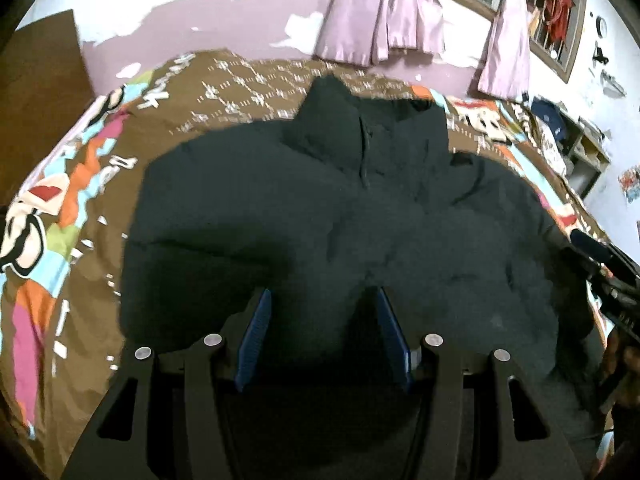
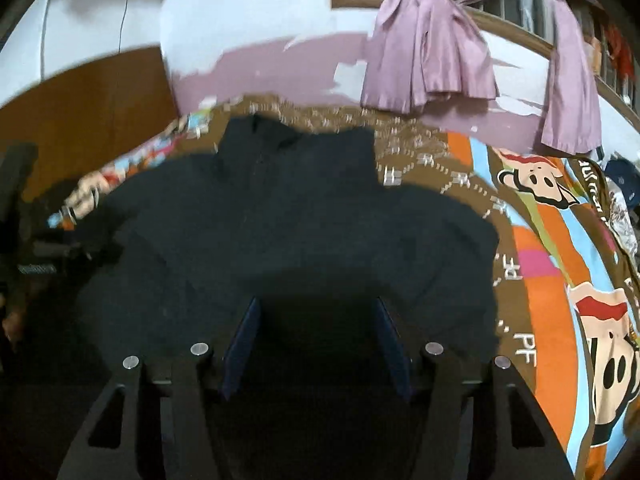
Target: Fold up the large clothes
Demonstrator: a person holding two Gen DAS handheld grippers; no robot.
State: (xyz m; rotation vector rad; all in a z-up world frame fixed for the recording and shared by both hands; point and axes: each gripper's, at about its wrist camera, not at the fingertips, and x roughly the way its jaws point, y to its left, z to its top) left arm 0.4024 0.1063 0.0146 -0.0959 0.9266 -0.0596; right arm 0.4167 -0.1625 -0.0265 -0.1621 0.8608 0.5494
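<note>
Here we have a dark jacket [image 1: 340,216] lying flat on the bed [image 1: 80,208], spread over a brown bedspread with bright cartoon prints. Collar end points away from us toward the far wall, zipper [image 1: 365,152] running down the middle of the chest. Jacket fills most of both views; in the right wrist view it reads nearly black [image 2: 288,232].

Left claw [image 1: 320,336] sits above the near hem area of the jacket, both blue pads spread wide apart, nothing between them but jacket surface below. We cannot tell whether the fingertips touch the cloth. Right claw [image 2: 316,344] is the same: pads spread wide, hovering over the near part of the jacket, gripping nothing. One blue pad of the left claw [image 1: 256,340] shows ribbed texture.

In the left wrist view, the other claw's dark frame [image 1: 612,276] shows at the right edge, beside the jacket's right side. In the right wrist view, a dark frame [image 2: 24,240] shows at the left edge, too dim to read clearly.

Behind the bed, a wall [image 1: 224,28] with peeling purple paint over white. Purple curtains [image 1: 380,12] hang tied up by a barred window [image 1: 552,20]. A brown wooden headboard [image 2: 88,100] stands at the left. Shelf with clutter [image 1: 576,140] sits at the far right of the bed.

Both views are slightly blurred.
</note>
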